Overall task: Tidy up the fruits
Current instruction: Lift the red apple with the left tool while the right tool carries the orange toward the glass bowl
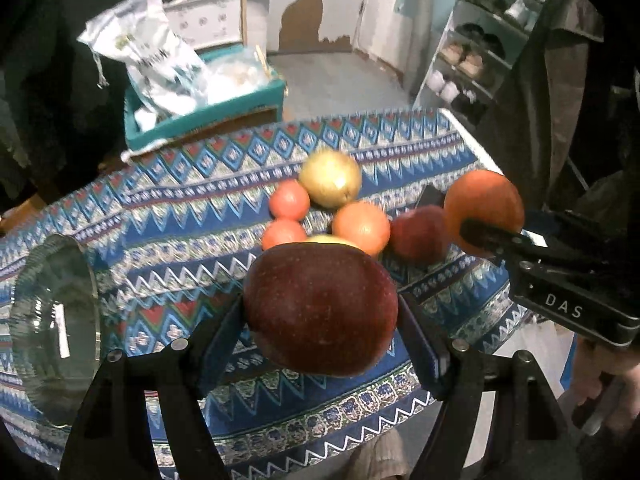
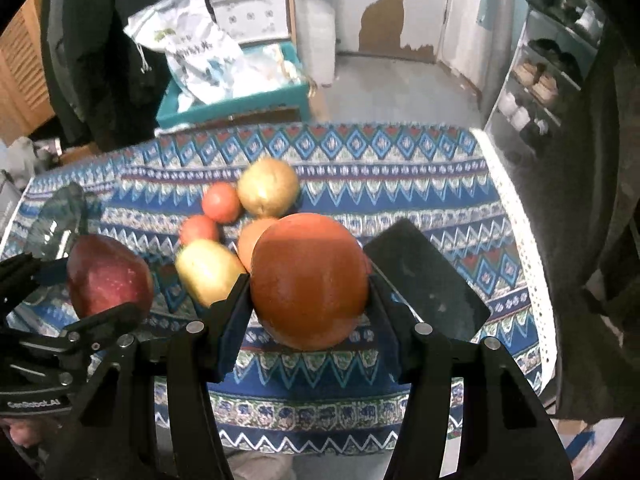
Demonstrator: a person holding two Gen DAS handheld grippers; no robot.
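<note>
Fruit fills both tools: the left tool [image 1: 320,312] clamps a red apple [image 1: 320,308], the right tool [image 2: 310,286] grips an orange [image 2: 310,280], above the tabletop [image 2: 400,168].

Nine fruits [image 1: 330,178], one glass bowl [image 1: 56,320]

Dark-red apple [image 1: 320,308], blue zigzag tablecloth [image 1: 180,216]

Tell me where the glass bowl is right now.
The glass bowl sits at the table's left edge on the patterned tablecloth, apart from the fruit cluster; in the right wrist view it shows behind the held red apple.
</note>
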